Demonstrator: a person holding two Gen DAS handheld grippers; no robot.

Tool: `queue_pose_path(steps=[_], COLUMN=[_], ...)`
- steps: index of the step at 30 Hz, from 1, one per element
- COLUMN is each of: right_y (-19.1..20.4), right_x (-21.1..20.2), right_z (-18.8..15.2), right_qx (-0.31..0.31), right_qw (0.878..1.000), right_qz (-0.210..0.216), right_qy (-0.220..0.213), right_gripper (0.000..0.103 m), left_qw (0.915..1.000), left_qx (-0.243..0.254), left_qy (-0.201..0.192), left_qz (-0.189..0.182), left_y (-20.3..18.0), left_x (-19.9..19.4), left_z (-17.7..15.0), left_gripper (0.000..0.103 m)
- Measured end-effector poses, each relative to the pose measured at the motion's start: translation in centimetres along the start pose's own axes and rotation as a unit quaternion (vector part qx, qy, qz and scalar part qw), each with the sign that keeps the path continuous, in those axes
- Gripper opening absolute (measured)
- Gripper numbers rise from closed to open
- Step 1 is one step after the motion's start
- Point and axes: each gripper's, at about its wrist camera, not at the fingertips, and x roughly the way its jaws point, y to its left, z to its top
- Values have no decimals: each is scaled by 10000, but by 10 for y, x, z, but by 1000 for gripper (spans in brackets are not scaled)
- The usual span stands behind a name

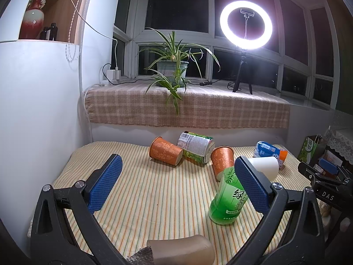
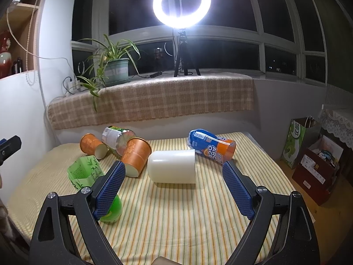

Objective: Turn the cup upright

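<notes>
A white cup lies on its side on the striped tablecloth, mouth to the right. It also shows in the left wrist view, partly hidden behind a blue pad. My right gripper is open and empty, its fingers either side of the cup and just short of it. My left gripper is open and empty over the cloth's left half. Two orange patterned cups lie on their sides farther back.
A green bottle, a clear labelled bottle and a blue-orange bottle lie on the cloth. A brown cup lies at the near edge. The plaid-covered sill carries a plant and ring light. Bags and boxes stand on the floor at the right.
</notes>
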Motion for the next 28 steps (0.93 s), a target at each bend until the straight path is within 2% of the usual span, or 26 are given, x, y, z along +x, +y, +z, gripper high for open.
queue_pose_path(steps=[28], right_y=[-1], right_x=[5], right_z=[-5], right_qx=[0], right_qw=[9999], right_qz=[5], right_qy=[111], right_gripper=[90], left_qw=[10000], left_qx=[18], left_qy=[-13], left_qz=[11], left_y=[1], left_x=[0], left_z=[0], left_gripper=[103])
